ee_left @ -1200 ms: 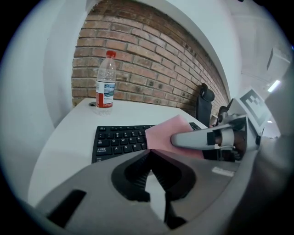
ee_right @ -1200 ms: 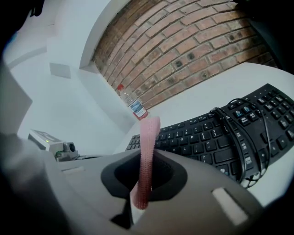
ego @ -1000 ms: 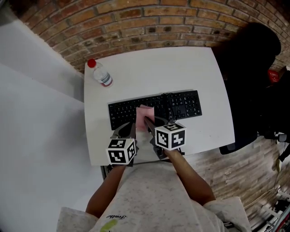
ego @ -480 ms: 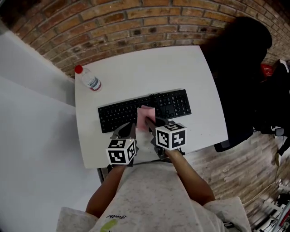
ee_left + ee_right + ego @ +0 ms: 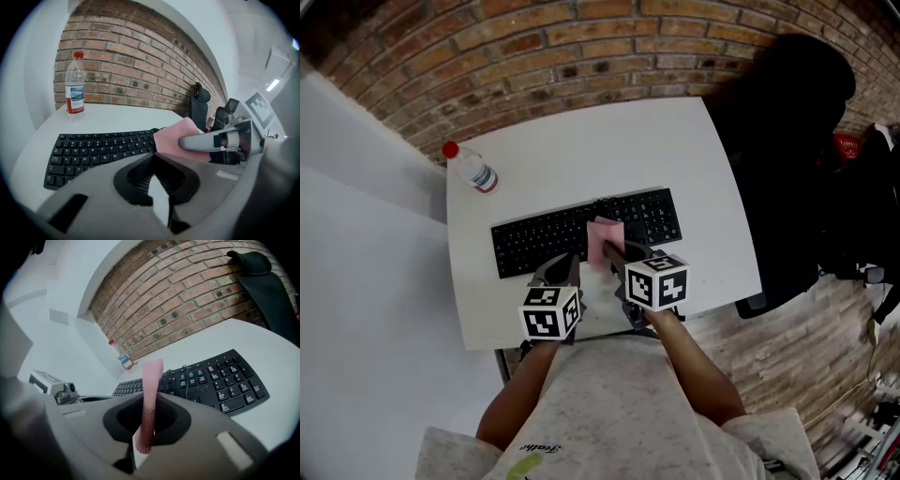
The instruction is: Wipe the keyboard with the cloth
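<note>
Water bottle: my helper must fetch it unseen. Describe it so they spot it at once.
Find the white table before the brick wall. At its far left corner, beyond the black keyboard, stands the bottle: clear plastic, upright, red cap, the only tall thing there.

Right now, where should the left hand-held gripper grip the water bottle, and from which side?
Probably the bottle at its labelled body, below the red cap, coming in level from the keyboard side. It stands upright near the far left corner of the table with brick wall behind, so the near side is the open approach; the round body suits a two-jaw pinch.
</note>
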### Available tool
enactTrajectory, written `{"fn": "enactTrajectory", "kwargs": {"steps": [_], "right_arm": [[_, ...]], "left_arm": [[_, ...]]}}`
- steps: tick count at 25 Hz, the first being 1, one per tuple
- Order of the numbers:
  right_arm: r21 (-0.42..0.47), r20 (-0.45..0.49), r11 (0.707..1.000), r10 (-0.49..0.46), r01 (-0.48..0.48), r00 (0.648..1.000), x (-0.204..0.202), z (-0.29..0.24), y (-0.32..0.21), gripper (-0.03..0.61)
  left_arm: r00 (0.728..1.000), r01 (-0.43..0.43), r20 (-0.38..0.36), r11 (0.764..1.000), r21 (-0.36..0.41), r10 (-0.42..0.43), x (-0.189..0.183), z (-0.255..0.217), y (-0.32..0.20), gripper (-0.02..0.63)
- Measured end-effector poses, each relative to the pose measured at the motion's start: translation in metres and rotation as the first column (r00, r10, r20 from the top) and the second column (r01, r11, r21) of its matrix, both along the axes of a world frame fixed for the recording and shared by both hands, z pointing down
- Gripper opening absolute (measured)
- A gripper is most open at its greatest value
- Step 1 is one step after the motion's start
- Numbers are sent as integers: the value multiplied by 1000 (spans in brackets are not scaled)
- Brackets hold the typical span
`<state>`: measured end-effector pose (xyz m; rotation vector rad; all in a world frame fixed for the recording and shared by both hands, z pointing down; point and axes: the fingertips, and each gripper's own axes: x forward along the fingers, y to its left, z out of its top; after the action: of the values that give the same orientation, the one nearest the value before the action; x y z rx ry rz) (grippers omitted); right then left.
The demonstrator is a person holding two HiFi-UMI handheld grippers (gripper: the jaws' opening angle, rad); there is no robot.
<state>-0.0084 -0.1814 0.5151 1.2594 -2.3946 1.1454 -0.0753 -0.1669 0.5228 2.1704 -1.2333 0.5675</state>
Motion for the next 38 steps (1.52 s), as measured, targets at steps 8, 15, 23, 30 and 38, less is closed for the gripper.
{"fn": "enactTrajectory", "kwargs": {"steps": [8, 15, 23, 30, 38], "right_arm": [[27, 12, 1000, -12, 12, 1000, 32, -7, -1, 21], [32, 14, 999, 6, -6, 1000, 65, -5, -5, 21], [34, 32, 999, 24, -25, 999, 95, -1, -8, 22], [31, 33, 998, 51, -52, 998, 123, 5, -12, 21], [33, 20, 995, 90, -90, 996, 157, 11, -13, 22]], "left_arm": [[1000, -16, -1, 1000, 11, 16, 33, -2, -4, -9], [1000, -23, -1, 1000, 15, 23, 60, 0, -8, -9], [1000, -28, 10, 999, 20, 28, 85, 1, -14, -8], [999, -39, 18, 999, 24, 38, 106, 2, -18, -8], [999, -40, 29, 999, 25, 39, 121, 6, -20, -8]]}}
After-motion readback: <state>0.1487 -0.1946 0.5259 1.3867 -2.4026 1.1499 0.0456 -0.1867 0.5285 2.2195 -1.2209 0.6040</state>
